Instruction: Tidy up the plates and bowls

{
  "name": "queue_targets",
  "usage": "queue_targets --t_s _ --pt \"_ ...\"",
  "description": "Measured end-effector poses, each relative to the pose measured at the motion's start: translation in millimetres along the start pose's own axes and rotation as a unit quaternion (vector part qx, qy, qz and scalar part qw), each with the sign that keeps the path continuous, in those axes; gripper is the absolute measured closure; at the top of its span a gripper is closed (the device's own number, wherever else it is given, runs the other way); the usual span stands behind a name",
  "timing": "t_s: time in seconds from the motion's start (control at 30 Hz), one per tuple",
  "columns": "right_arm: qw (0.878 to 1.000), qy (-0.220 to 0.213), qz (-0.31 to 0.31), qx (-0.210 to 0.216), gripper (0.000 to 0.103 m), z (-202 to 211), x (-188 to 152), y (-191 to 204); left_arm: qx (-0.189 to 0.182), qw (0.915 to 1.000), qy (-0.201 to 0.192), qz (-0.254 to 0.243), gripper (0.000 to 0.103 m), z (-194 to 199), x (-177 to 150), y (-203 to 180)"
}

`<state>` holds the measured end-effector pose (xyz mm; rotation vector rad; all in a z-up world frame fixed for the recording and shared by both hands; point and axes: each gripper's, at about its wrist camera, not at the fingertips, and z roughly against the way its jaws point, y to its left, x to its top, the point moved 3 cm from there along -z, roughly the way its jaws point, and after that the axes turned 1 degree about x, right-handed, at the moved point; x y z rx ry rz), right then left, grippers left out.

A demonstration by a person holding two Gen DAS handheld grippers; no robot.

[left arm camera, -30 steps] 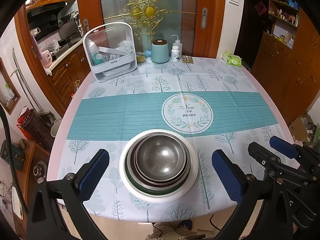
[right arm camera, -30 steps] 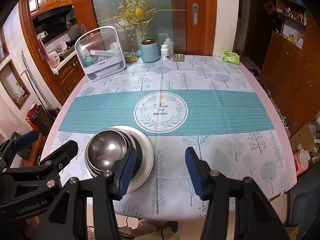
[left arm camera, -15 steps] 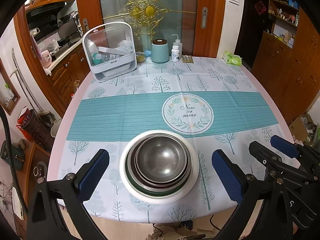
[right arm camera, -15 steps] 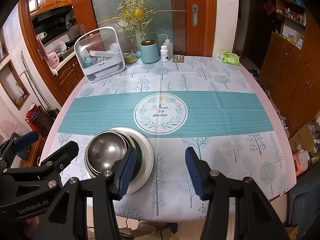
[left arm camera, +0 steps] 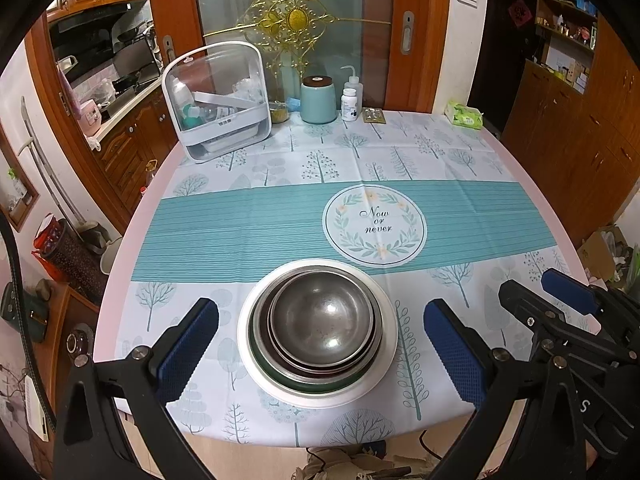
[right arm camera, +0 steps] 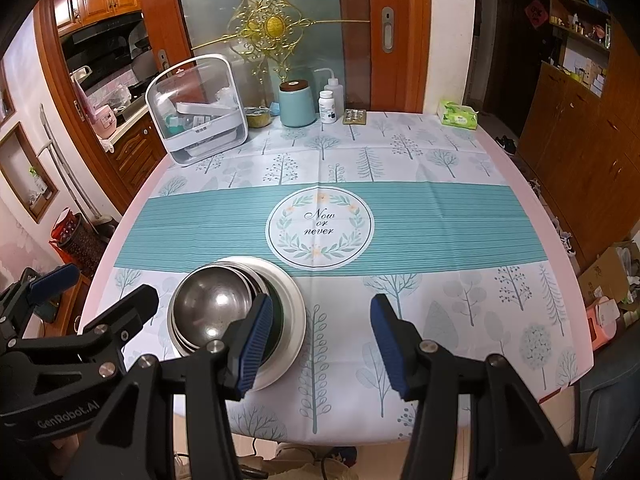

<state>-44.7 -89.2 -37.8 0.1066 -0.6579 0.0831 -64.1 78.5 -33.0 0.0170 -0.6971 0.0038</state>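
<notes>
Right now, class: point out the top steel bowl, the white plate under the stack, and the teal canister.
top steel bowl (left arm camera: 322,322), left wrist view, inner bottom.
white plate (left arm camera: 390,336), left wrist view, bare right rim.
teal canister (right arm camera: 296,109), right wrist view, front wall.

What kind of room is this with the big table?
Probably a dining room in a home, beside the kitchen. A table with a tree-print cloth holds stacked metal bowls on a white plate, and a stove shows through the doorway.
</notes>
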Motion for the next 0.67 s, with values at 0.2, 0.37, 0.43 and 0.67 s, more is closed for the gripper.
queue_targets --t_s 0.2,0.37,0.43,0.67 --pt "1.000 -0.001 0.000 0.000 0.051 0.3 -0.4 -0.2 0.000 1.0000 0.000 -0.001 0.001 -0.8 0.1 -0.3" --pt "1.000 0.001 -0.002 0.000 0.051 -0.5 0.6 -1.1 -0.001 1.0000 0.002 -0.001 0.001 -2.1 -0.4 -1.0" --pt "1.000 0.002 -0.003 0.000 0.051 -1.2 1.4 -1.9 -0.002 1.0000 0.003 -0.003 0.001 -3.5 -2.0 -1.3" --pt "1.000 0.004 -0.005 0.000 0.051 -3.3 1.7 -3.3 -0.002 1.0000 0.006 -0.005 0.001 -6.9 -4.1 -2.4"
